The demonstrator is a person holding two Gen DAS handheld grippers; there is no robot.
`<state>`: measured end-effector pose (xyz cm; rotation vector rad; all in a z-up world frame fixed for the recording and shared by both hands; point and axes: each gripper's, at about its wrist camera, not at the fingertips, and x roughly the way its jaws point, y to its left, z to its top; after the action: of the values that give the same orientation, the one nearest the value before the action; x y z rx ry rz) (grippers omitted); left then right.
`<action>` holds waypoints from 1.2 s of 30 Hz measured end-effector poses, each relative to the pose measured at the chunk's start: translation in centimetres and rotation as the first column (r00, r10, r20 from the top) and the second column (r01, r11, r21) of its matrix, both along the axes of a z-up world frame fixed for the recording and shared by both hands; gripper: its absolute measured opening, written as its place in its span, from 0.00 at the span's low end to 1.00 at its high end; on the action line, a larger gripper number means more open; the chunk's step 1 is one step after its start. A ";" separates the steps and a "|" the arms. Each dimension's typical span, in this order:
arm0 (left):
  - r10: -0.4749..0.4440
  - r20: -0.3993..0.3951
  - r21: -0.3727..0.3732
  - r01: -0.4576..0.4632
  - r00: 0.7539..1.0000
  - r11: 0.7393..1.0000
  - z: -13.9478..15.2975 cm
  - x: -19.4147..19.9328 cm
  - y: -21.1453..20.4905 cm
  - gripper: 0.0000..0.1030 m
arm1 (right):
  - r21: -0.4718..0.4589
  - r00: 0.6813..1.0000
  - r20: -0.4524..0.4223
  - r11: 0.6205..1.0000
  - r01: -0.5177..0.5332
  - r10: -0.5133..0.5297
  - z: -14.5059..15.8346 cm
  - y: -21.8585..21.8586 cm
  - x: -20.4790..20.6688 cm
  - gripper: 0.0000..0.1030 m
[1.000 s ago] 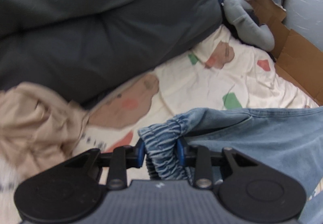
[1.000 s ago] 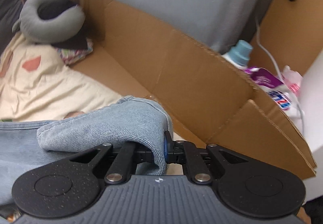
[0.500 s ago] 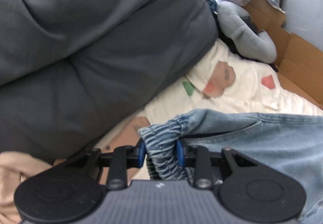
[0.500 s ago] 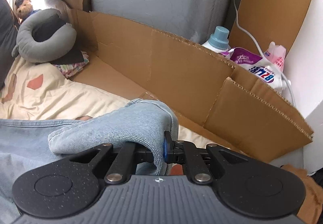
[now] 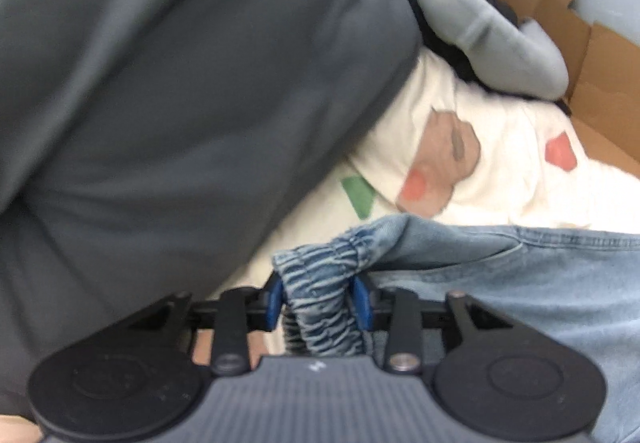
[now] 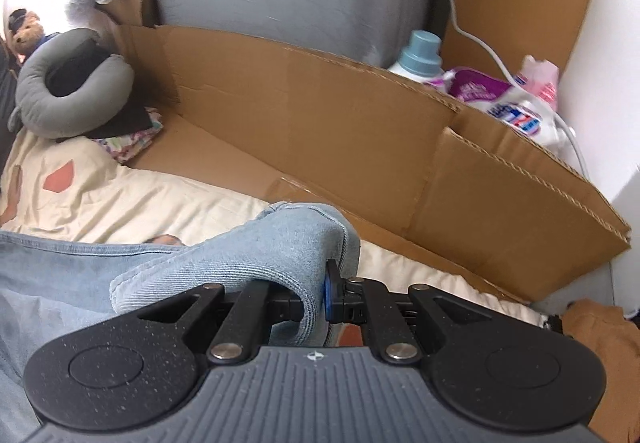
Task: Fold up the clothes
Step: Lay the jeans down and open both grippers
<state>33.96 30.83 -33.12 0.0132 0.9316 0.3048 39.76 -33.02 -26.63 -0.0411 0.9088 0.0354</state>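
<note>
the left gripper (image 5: 318, 301) is straddling the gathered elastic waistband (image 5: 320, 283) of a pair of light blue jeans (image 5: 520, 283); its jaws have just been opening, and the blue pads (image 5: 273, 301) are now sitting just beside the bunched denim with the band between them rather than pinching it. the jeans are lying stretched across a cream bedsheet (image 5: 500, 171) printed with red, green and brown patches, next to a dark grey duvet (image 5: 180, 83) heaped on the left. a grey neck pillow (image 5: 492, 31) is resting at the far end of the sheet against a flattened cardboard box (image 5: 600, 63).

the right gripper (image 6: 320, 295) is clamped tight on the other end of the jeans (image 6: 260, 247), the denim folding over its left finger. behind the cardboard wall (image 6: 320, 103), a detergent bottle (image 6: 420, 55) and a purple refill pouch (image 6: 492, 95) are standing. a teddy bear (image 6: 26, 31) is sitting beyond the neck pillow (image 6: 72, 91).
</note>
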 end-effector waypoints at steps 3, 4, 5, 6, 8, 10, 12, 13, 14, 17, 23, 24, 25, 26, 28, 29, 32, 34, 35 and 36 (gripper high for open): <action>-0.007 -0.035 0.000 0.007 0.999 1.000 -0.6 0.2 -0.4 0.54 | 0.014 0.999 -0.028 0.999 0.040 -0.040 -0.9 -1.5 -0.6 0.07; -0.009 -0.034 0.000 0.009 0.999 1.000 -0.5 -0.1 -0.4 0.59 | 0.023 0.997 -0.044 0.998 0.060 -0.059 -1.3 -2.1 -0.7 0.08; -0.010 -0.033 0.001 0.010 0.999 1.000 -0.4 -0.4 -0.4 0.62 | 0.033 0.994 -0.066 0.996 0.088 -0.085 -1.9 -2.8 -0.9 0.12; -0.008 -0.036 0.000 0.008 0.999 1.000 -0.4 -0.6 -0.3 0.66 | 0.042 0.989 -0.089 0.992 0.118 -0.114 -2.6 -3.6 -1.1 0.27; 0.000 -0.046 -0.006 0.000 0.999 1.000 -0.4 -1.4 0.2 0.67 | 0.065 0.976 -0.140 0.982 0.178 -0.167 -4.1 -5.2 -1.6 0.41; 0.010 -0.048 -0.018 -0.011 0.999 1.000 -0.2 -2.5 0.6 0.67 | 0.068 0.968 -0.178 0.979 0.192 -0.177 -5.4 -5.9 -2.5 0.41; 0.021 -0.049 -0.030 -0.023 0.999 0.999 0.0 -3.9 1.0 0.67 | 0.046 0.964 -0.207 0.983 0.178 -0.165 -6.3 -5.9 -3.6 0.44; 0.023 -0.049 -0.038 -0.025 0.999 0.999 0.1 -4.7 1.1 0.67 | 0.044 0.964 -0.216 0.985 0.168 -0.155 -6.5 -5.9 -4.1 0.45; 0.022 -0.050 -0.042 -0.024 0.999 0.999 0.3 -5.5 1.1 0.67 | 0.044 0.964 -0.225 0.987 0.157 -0.143 -6.7 -5.8 -4.6 0.48; 0.023 -0.055 -0.054 -0.026 0.998 0.998 0.8 -8.2 1.3 0.67 | 0.042 0.966 -0.240 0.992 0.115 -0.102 -6.9 -5.6 -6.0 0.51; 0.056 -0.075 -0.095 -0.063 0.996 0.994 1.7 -13.2 1.3 0.67 | 0.084 0.970 -0.240 0.995 0.060 -0.038 -6.0 -5.5 -8.2 0.59; 0.065 -0.078 -0.102 -0.073 0.995 0.992 1.9 -14.0 1.3 0.67 | 0.095 0.971 -0.235 0.994 0.059 -0.035 -5.7 -5.5 -8.5 0.59; 0.075 -0.081 -0.110 -0.083 0.994 0.990 2.1 -14.8 1.2 0.67 | 0.102 0.973 -0.230 0.993 0.055 -0.030 -5.4 -5.5 -8.8 0.60; 0.084 -0.085 -0.119 -0.094 0.993 0.988 2.2 -15.5 1.1 0.67 | 0.109 0.975 -0.221 0.993 0.046 -0.021 -4.9 -5.4 -9.1 0.60; 0.099 -0.093 -0.136 -0.111 0.991 0.984 2.6 -17.0 0.9 0.67 | 0.121 0.980 -0.199 0.992 0.024 0.000 -4.0 -5.3 -9.6 0.60; 0.104 -0.099 -0.143 -0.117 0.990 0.983 2.8 -17.7 0.7 0.67 | 0.131 0.983 -0.185 0.991 0.013 0.012 -3.5 -5.2 -9.8 0.60; 0.118 -0.116 -0.159 -0.136 0.986 0.978 3.2 -19.7 0.2 0.67 | 0.166 0.988 -0.151 0.986 -0.006 0.031 -2.6 -5.1 -9.6 0.62; 0.134 -0.122 -0.168 -0.153 0.983 0.974 3.4 -20.8 -0.1 0.67 | 0.173 0.990 -0.136 0.985 -0.017 0.041 -2.7 -4.9 -8.9 0.62; 0.143 -0.124 -0.173 -0.163 0.982 0.971 3.5 -21.2 -0.2 0.67 | 0.173 0.990 -0.132 0.985 -0.025 0.048 -2.9 -4.8 -8.3 0.62; 0.152 -0.127 -0.178 -0.173 0.980 0.969 3.6 -21.7 -0.3 0.67 | 0.176 0.990 -0.130 0.984 -0.035 0.058 -3.3 -4.6 -7.6 0.62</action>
<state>12.24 30.49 -29.52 -0.2232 1.0726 0.3701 32.18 -37.63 -29.93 0.1030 1.0363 0.1624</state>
